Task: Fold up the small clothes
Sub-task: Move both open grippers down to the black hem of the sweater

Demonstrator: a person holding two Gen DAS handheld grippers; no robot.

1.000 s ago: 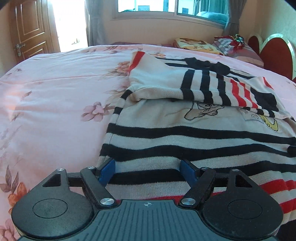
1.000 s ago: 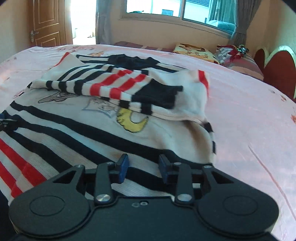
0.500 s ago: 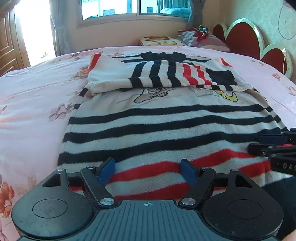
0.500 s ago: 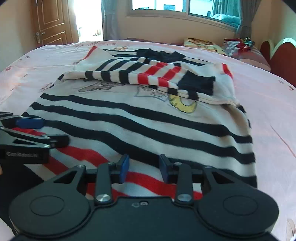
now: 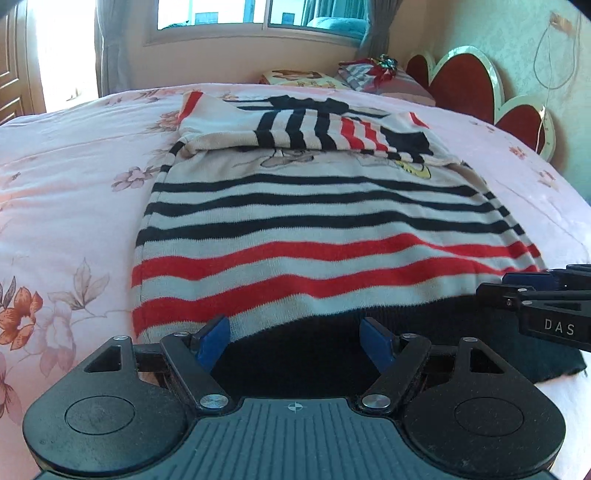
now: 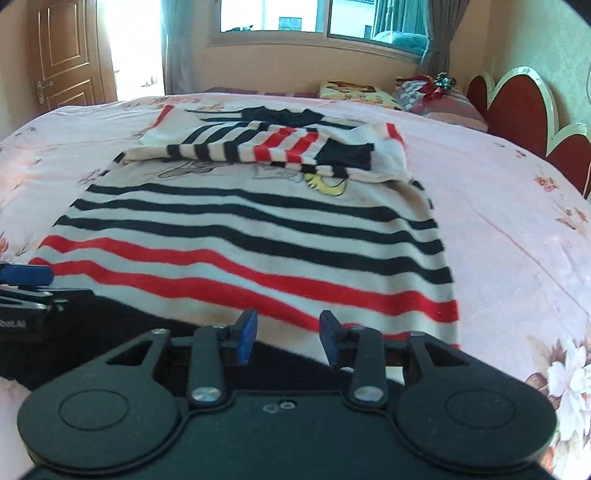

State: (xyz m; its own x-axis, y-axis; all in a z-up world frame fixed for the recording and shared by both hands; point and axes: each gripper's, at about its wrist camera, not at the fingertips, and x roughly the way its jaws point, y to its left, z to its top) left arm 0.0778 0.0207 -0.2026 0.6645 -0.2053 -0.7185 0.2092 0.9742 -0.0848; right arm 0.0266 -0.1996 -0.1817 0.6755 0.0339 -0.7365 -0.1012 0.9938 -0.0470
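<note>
Knitwear first: the cream knitted sweater with black and red stripes lies flat on the pink floral bedspread, its sleeves already folded across the chest at twelve o'clock, the cartoon print peeking out below them. Nearest you runs the wide black ribbed hem band, from about five to seven o'clock in both wrist views.

A second ago your grippers sat higher up the body, over the black stripes; both have since drawn back toward you, so the hem now lies right under the fingertips. That puts you in place, I judge, for the bottom-to-top fold.

Your left gripper hangs released, its blue pads spread wide over the hem's left half with nothing pinched. Your right gripper is also loose: its blue pads stand narrower, a clear gap between them, no cloth caught. From the left view it shows side-on at three o'clock.

Beyond the sweater, pillows sit at one o'clock before the red scalloped headboard, with a window and wooden door behind.
</note>
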